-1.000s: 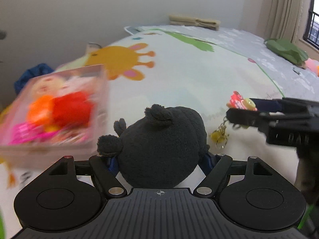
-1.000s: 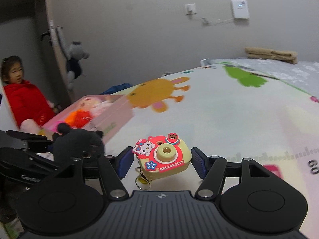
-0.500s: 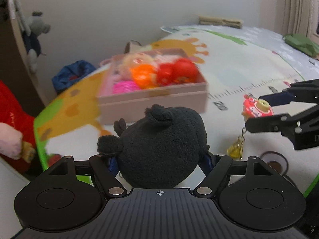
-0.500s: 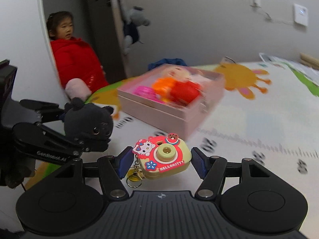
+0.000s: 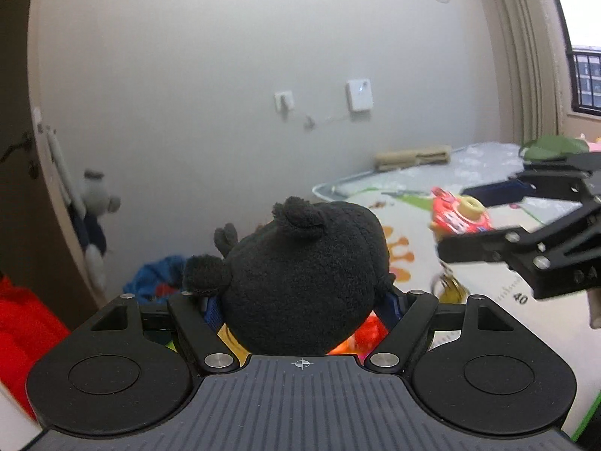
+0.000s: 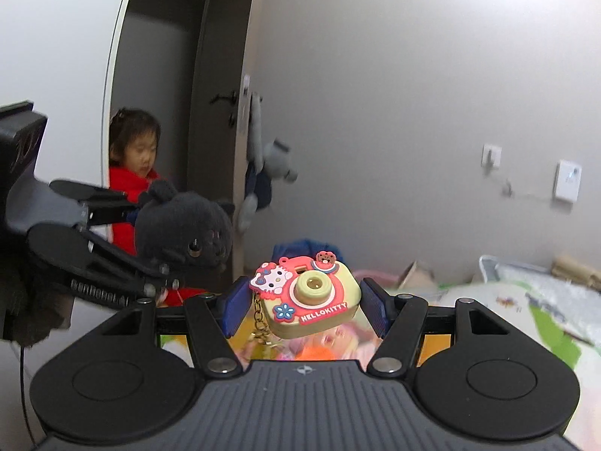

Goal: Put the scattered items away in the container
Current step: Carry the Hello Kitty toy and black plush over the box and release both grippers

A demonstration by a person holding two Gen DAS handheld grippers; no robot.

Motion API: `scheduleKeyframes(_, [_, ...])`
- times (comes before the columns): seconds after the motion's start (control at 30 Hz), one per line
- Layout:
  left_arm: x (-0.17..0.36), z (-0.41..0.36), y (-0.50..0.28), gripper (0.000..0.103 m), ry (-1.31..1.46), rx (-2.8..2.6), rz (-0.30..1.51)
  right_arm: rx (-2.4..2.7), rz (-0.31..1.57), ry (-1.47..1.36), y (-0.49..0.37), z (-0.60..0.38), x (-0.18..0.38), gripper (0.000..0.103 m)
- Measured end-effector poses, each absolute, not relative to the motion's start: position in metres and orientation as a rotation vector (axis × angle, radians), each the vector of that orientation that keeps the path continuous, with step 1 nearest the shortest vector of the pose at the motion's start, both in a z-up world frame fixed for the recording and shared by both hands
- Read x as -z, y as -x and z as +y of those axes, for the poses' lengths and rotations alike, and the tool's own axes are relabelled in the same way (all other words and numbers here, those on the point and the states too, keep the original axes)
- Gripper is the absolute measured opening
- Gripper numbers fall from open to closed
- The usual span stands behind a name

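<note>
Clamping our left gripper (image 5: 300,300) on a black plush cat toy (image 5: 304,278), we pinch a red-and-yellow rubber camera keychain (image 6: 308,297) in our right gripper (image 6: 304,310).

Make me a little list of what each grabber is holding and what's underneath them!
left gripper: shut on the black plush cat
right gripper: shut on the Hello Kitty toy camera keychain, its chain hanging down
height: both toys held up in the air
underneath: blurred orange and pink toys show below the right gripper; the container itself is too hidden to make out
floor: cartoon play mat
background: grey plush toy hanging on the door; a child in red in the doorway
</note>
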State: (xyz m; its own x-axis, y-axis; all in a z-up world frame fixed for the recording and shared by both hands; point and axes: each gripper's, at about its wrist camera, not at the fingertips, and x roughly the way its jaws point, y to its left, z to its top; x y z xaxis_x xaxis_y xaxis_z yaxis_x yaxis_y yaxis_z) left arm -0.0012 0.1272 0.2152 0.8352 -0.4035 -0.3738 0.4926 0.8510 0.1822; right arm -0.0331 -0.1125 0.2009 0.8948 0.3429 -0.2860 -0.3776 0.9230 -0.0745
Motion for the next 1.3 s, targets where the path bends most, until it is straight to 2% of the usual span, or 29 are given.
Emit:
scheduleKeyframes(0.43, [-0.215, 0.122, -0.040, 0.080, -0.260, 0.471, 0.355, -0.320, 0.267, 0.111, -0.005, -0.108, -0.209, 0.063])
scheduleKeyframes(1.2, [-0.180, 0.106, -0.131, 0.080, -0.210, 0.494, 0.448, -0.267, 0.353, 0.044, -0.076, -0.126, -0.174, 0.063])
scheduleKeyframes(1.3, [-0.173, 0.105, -0.140, 0.086, -0.201, 0.505, 0.465, -0.267, 0.374, 0.026, -0.087, -0.126, -0.168, 0.065])
